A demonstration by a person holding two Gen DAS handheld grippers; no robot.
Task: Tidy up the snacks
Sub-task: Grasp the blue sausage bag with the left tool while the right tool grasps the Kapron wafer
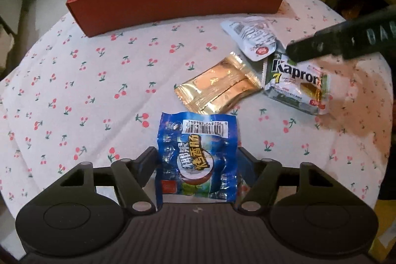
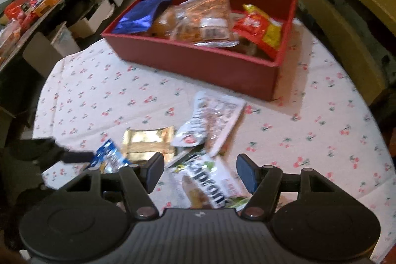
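On cherry-print cloth point(image 1: 74, 81), left tongs point(image 1: 196, 162) gripping crinkly blue packet point(image 1: 196, 155), right tongs point(image 2: 199, 172) agape, empty.

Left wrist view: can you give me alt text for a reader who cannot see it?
The left tool straddles a blue snack packet on a cherry-print tablecloth, fingers at the packet's sides. Beyond lie a gold packet, a white pouch and a Kapron packet, with a red box of snacks behind.
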